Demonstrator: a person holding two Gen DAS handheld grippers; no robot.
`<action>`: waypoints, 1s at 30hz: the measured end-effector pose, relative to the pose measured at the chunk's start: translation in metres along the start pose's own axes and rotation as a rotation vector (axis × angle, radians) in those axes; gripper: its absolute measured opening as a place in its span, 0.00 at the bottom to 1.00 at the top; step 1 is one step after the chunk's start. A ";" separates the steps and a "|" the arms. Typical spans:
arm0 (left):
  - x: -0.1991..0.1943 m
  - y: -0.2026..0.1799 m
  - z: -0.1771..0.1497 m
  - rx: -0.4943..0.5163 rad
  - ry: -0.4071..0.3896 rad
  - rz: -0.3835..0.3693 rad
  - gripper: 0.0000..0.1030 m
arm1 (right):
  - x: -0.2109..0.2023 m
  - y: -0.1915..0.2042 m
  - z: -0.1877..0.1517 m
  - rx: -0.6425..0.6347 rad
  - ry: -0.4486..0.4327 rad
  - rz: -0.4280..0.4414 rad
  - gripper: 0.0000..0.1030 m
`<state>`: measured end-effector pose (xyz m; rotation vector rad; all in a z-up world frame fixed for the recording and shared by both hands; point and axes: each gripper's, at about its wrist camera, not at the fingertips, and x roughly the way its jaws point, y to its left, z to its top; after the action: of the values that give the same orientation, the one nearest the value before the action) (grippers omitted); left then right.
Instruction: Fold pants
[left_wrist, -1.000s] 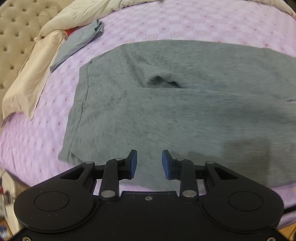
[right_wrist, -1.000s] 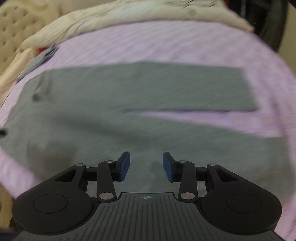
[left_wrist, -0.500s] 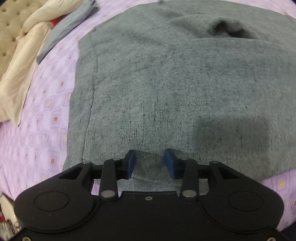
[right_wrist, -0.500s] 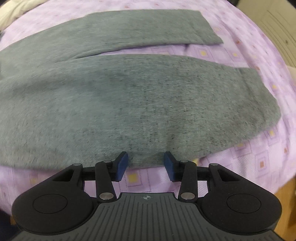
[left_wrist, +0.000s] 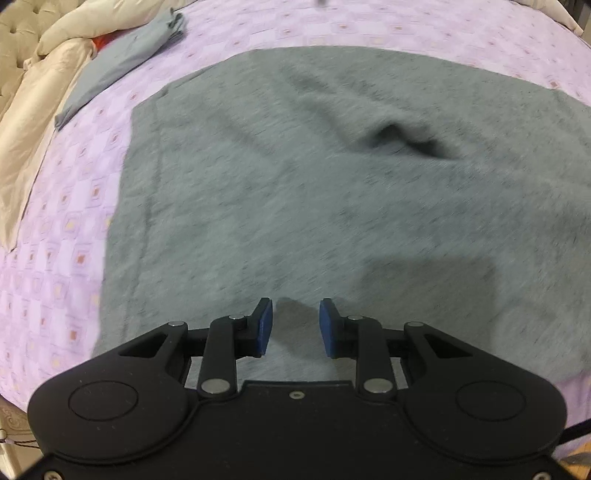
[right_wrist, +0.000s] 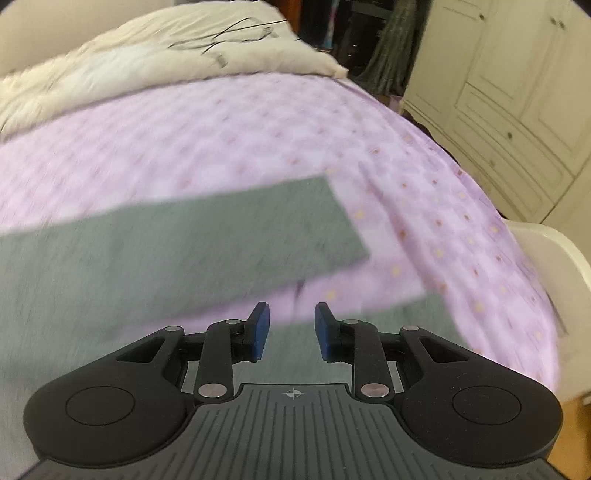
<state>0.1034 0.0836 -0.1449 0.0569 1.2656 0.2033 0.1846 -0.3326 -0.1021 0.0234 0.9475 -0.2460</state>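
Mostly blurred: pants (right_wrist: 177, 236), far leg cut off

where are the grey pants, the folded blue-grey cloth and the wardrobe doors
grey pants (left_wrist: 295, 206): left wrist view, flat middle of the fabric
folded blue-grey cloth (left_wrist: 122, 66): left wrist view, its middle
wardrobe doors (right_wrist: 517, 92): right wrist view, a door panel

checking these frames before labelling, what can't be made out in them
- Left wrist view: the pants run off the right edge, so the legs are unseen; the near hem is hidden behind the left gripper.
- Right wrist view: motion blur smears the pants and sheet; whether the right gripper pinches cloth cannot be told.
- Neither view shows a hand.
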 end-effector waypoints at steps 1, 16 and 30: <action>0.001 -0.005 0.002 -0.002 0.001 0.004 0.35 | 0.013 -0.009 0.011 0.014 0.005 0.014 0.26; 0.003 -0.085 0.007 -0.077 0.069 -0.009 0.16 | 0.165 -0.044 0.103 -0.045 0.105 0.138 0.38; -0.039 -0.127 0.119 -0.085 -0.175 -0.059 0.20 | 0.152 -0.015 0.110 -0.350 0.041 0.212 0.07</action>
<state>0.2211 -0.0397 -0.0921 -0.0350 1.0815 0.1969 0.3543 -0.3910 -0.1583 -0.1928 1.0104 0.1182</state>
